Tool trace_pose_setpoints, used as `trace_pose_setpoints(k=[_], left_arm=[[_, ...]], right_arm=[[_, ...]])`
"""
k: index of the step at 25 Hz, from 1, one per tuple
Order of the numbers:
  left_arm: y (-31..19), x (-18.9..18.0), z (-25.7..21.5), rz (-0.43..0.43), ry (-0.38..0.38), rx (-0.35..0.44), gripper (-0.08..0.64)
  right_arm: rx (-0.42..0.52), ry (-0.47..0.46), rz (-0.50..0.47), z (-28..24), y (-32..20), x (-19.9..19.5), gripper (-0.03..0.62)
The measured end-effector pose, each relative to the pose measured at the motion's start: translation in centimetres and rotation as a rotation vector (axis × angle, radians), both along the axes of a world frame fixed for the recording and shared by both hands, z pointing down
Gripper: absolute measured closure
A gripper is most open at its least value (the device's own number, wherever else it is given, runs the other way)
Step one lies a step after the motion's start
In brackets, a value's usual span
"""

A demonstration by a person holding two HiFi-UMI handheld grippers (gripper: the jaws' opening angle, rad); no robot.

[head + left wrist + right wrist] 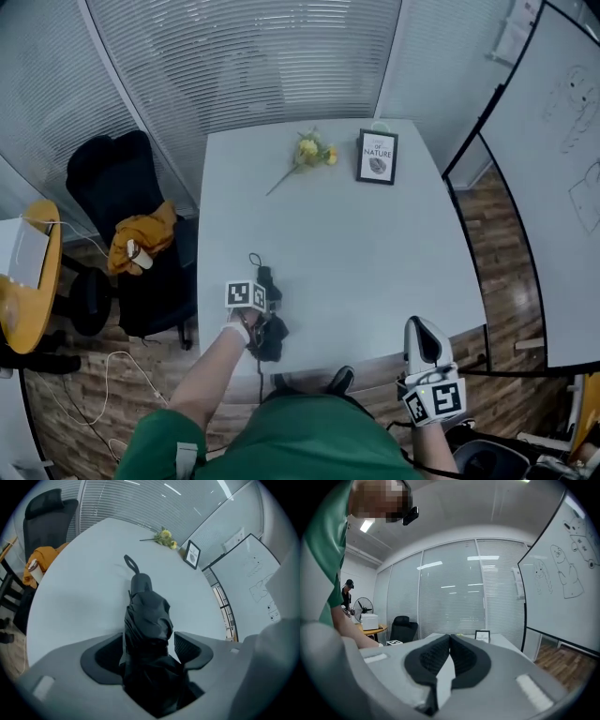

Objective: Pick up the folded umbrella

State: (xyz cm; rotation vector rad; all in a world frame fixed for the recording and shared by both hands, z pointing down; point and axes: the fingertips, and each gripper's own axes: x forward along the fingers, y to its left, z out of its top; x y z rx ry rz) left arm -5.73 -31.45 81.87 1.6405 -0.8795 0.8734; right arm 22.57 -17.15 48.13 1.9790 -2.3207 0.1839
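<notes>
Blk folded umbrella point(147, 616) lies at near-left edge of tabletop point(375, 253), btwn wide-spread jaws of left hand-held gripper point(149, 645). Right hand-held gripper point(449, 653): jaws together, empty. Likely light, soft fabric over stiff core; grip mid-bundle.

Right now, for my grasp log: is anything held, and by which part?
Nothing is held. The left gripper straddles the folded umbrella at its canopy, jaws open, not clamping; the right gripper is shut, empty.

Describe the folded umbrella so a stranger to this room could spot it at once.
Find the white table by the blinds. Near its front left corner lies the folded umbrella, between the left hand-held gripper's open jaws. It is the only black thing there; the flowers and framed picture sit at the far end.
</notes>
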Motion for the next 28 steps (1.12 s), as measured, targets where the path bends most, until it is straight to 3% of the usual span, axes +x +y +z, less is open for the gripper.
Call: trace_pose_setpoints(k=[5, 13, 19, 28], left_arm=[[0.3, 0.2, 1.2, 0.024, -0.118, 0.024, 0.224], [0.2, 0.5, 1.2, 0.02, -0.116, 0.016, 0.264], [0.7, 0.6, 0.6, 0.011, -0.054, 0.037, 0.272], [1.0, -0.2, -1.9, -0.033, 0.079, 0.145, 0.275]], right_arm=[[-0.023, -0.041, 0.072, 1.3, 1.3, 4.6, 0.589], [-0.035, -0.077, 0.09, 3.1, 1.0, 6.0, 0.589], [-0.018, -0.053, 0.047, 2.0, -0.3, 4.7, 0.589], [0.013, -0.045, 0.006, 0.1, -2.3, 2.8, 0.589]])
